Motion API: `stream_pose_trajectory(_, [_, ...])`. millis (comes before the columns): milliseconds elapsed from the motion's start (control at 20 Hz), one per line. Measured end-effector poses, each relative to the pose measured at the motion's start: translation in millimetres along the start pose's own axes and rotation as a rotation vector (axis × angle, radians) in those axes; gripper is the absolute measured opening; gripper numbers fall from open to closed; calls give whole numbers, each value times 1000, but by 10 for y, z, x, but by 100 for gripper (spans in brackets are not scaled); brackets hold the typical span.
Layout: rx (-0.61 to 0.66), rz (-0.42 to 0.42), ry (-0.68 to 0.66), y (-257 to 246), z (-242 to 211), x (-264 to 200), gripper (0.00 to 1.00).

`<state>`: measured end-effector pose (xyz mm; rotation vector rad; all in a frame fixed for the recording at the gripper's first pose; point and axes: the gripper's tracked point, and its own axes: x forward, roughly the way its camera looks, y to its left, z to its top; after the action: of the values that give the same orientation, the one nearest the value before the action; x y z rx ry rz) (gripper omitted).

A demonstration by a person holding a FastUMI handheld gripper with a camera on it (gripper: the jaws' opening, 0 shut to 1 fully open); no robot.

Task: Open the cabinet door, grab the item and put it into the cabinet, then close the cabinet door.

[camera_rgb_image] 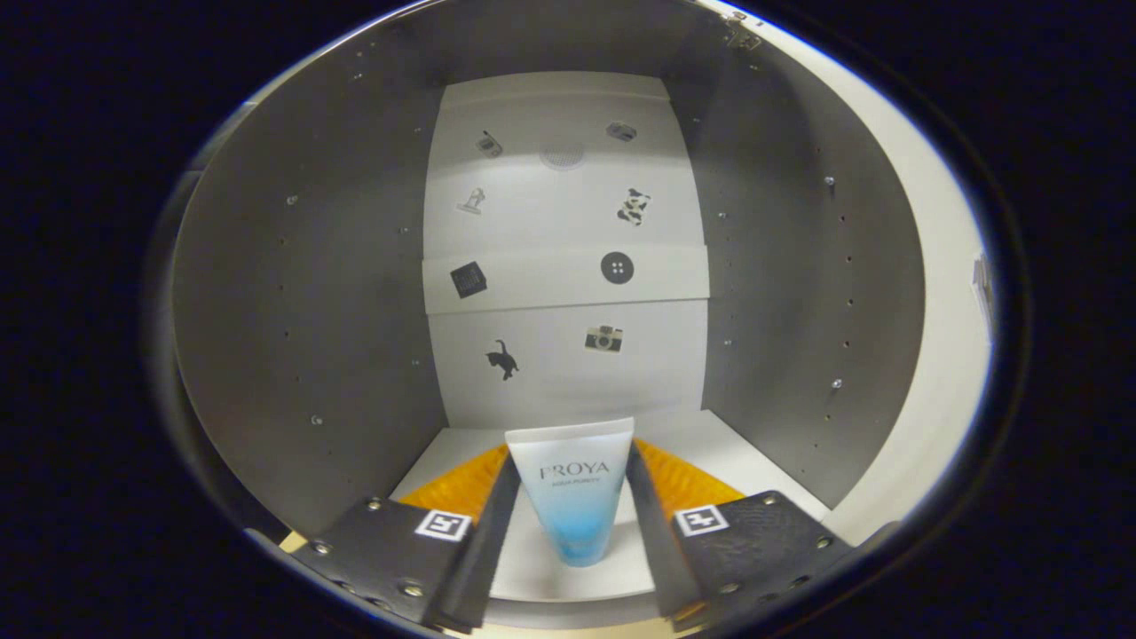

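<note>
Cabinet (293, 293): open, seen from the front opening; grey side walls on left and right, a white back wall beyond, and a white floor panel at the bottom.
Cabinet door (923, 293): swung open on the right side; its pale inner face runs along the right wall's front edge, with a hinge at the top.
Back wall (568, 390): white, with a horizontal white strip across the middle — small dark stickers are spread on it, among them a cat, a camera and a round button.
Cabinet floor (754, 461): white, it carries the tube near its front edge, about midway between the left and right walls.
Gripper (575, 497): it reaches level into the cabinet through the front opening, its two fingers pointing toward the back wall; each finger carries a square marker on its base.
Gripper state: the fingers are closed in on the tube, one on each side — both seem to press its sides.
Tube (575, 497): white at the wide top and blue toward the narrow lower end, standing upright between the fingers, inside the cabinet, well apart from the back wall.
Tube contact with floor: I cannot tell if the lower end touches the floor.
</note>
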<state>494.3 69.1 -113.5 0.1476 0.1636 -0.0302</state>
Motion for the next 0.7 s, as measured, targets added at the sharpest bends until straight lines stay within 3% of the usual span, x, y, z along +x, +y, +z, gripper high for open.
stream_pose_trajectory(200, [33,11,-5,12,53,-29,91])
stream_pose_trajectory(350, [31,-2,-25,-11,140,-136,99])
stream_pose_trajectory(700, [40,-3,-82,13,432,-792,99])
